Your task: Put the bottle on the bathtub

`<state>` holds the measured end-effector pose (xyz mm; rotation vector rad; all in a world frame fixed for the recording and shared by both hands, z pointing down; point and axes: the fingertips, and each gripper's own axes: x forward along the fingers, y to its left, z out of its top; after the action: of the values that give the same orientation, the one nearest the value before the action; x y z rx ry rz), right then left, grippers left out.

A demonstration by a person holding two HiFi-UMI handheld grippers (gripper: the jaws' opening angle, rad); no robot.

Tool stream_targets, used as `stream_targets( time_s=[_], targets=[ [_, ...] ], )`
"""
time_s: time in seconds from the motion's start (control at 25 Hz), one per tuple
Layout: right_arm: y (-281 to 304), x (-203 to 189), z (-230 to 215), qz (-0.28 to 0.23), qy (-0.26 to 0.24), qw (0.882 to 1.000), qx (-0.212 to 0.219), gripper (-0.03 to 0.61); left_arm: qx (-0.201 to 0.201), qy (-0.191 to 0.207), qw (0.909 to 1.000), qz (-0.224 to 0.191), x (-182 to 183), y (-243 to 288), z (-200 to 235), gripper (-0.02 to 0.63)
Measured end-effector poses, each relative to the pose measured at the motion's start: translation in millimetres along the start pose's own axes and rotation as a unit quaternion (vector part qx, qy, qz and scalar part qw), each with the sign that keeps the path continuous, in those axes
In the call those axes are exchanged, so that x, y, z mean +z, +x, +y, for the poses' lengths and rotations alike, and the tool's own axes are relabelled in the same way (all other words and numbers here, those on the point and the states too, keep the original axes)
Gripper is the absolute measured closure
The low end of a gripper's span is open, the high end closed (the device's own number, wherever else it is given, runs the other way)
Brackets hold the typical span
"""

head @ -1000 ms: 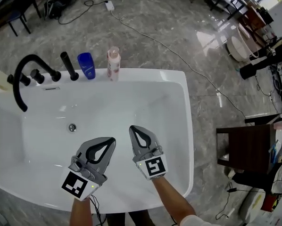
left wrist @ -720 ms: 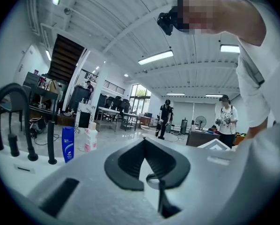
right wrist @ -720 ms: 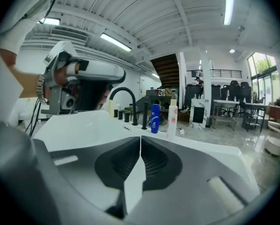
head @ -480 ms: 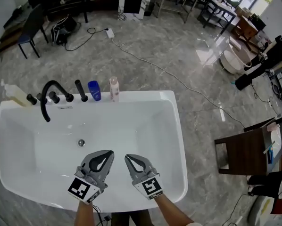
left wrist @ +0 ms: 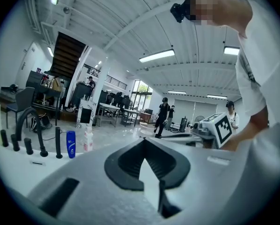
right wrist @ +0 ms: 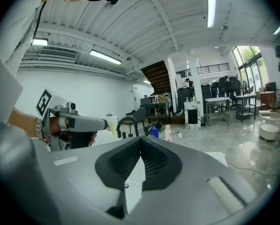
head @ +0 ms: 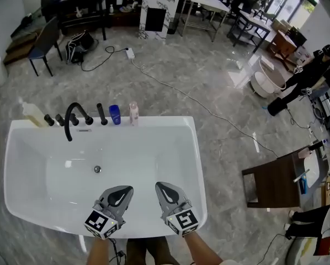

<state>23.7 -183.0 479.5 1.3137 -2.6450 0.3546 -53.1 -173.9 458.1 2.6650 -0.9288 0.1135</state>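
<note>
I hold my left gripper (head: 127,190) and right gripper (head: 159,185) side by side over the near part of the bathtub (head: 198,164), each closed tip to tip on nothing, while the pink bottle (head: 133,114) stands upright on the far rim, just right of a blue bottle (head: 115,115).

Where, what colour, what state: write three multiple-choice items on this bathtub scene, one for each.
1. Where is the blue bottle? A. in the basin; B. on the bathtub's far rim; C. on the floor.
2. What colour is the faucet? A. chrome; B. black; C. gold.
3. How is the left gripper? A. wide open; B. shut on the bottle; C. shut, empty.
Answers: B, it stands upright on the rim beside the faucet; B, it is black all over; C, its jaw tips meet with nothing between them.
</note>
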Motion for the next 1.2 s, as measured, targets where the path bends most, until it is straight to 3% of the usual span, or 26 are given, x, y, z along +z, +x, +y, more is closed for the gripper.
stream_targets(
  time_s=[0.4, 0.6, 0.8, 0.96, 1.2],
  targets=[
    [-57, 109, 24, -0.073, 0.013, 0.997, -0.001, 0.588, 0.005, 0.013, 0.9993, -0.034, 72, -40, -45, 0.611],
    [-79, 145, 37, -0.096, 0.014, 0.995, 0.008, 0.588, 0.005, 0.067, 0.9977, -0.005, 84, -48, -77, 0.611],
    [-97, 181, 50, -0.120, 0.004, 0.993, 0.018, 0.588, -0.014, 0.072, 0.9968, -0.031, 121, -61, -97, 0.611],
    [-104, 202, 52, -0.143, 0.001, 0.989, 0.021, 0.588, -0.009, 0.083, 0.9955, -0.044, 140, -66, -94, 0.611],
    [-113, 203, 49, -0.141, 0.003, 0.990, 0.023, 0.588, 0.004, 0.077, 0.9959, -0.047, 142, -76, -100, 0.611]
  ],
)
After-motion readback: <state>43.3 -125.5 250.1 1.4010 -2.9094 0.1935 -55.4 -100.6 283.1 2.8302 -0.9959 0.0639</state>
